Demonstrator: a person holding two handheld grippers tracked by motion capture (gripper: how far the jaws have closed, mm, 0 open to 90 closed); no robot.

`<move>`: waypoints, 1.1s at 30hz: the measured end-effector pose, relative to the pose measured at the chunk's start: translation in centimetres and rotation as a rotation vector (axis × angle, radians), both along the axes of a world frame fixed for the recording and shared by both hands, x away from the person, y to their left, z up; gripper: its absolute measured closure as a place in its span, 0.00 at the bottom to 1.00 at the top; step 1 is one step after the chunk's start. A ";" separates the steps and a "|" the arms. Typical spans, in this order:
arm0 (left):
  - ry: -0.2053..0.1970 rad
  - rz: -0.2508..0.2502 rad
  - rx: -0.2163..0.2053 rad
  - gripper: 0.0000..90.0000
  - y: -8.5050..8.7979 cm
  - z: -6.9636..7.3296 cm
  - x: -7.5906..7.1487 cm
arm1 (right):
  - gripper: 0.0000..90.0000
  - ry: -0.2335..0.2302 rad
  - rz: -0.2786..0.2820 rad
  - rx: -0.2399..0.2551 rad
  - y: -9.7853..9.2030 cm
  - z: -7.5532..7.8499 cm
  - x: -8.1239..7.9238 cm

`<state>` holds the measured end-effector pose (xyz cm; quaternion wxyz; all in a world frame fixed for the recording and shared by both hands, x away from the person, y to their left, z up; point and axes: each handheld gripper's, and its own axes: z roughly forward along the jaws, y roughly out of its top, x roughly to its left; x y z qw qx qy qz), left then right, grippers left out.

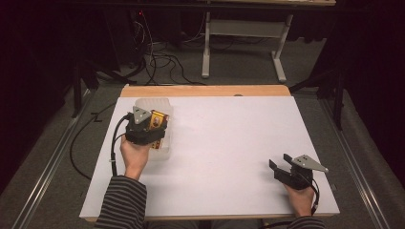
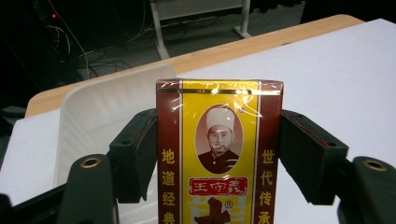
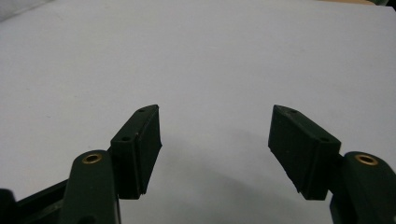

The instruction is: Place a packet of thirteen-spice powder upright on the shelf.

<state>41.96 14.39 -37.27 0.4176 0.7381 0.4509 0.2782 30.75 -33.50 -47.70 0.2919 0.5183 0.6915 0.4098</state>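
Observation:
A red and yellow packet (image 2: 219, 149) with a portrait and Chinese characters stands upright between the black jaws of my left gripper (image 2: 218, 122), which press on both of its sides. In the high view that packet (image 1: 159, 119) and my left gripper (image 1: 152, 128) hover over a translucent white plastic container (image 1: 149, 102) at the table's left. The container's ribbed wall (image 2: 100, 109) rises behind the packet. My right gripper (image 1: 279, 161) rests low at the table's front right, jaws wide apart. Nothing lies between its jaws (image 3: 215, 126), just the bare white tabletop.
The white tabletop (image 1: 224, 143) stretches between the two grippers, with a wooden strip (image 1: 205, 90) along its far edge. Beyond it, a grey table frame (image 1: 206, 52) and loose cables (image 1: 162, 59) sit on the dark floor.

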 end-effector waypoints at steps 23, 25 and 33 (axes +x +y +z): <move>0.028 0.032 0.027 0.37 1.2 -1.6 -0.4 | 0.39 0.004 -0.001 -0.004 0.0 0.0 0.0; 0.031 0.033 0.028 0.37 1.3 -1.7 -0.6 | 0.39 0.004 -0.001 -0.004 0.0 0.0 0.0; 0.036 0.032 0.035 0.36 1.4 -2.5 -1.4 | 0.39 -0.003 0.001 -0.006 0.0 0.0 0.0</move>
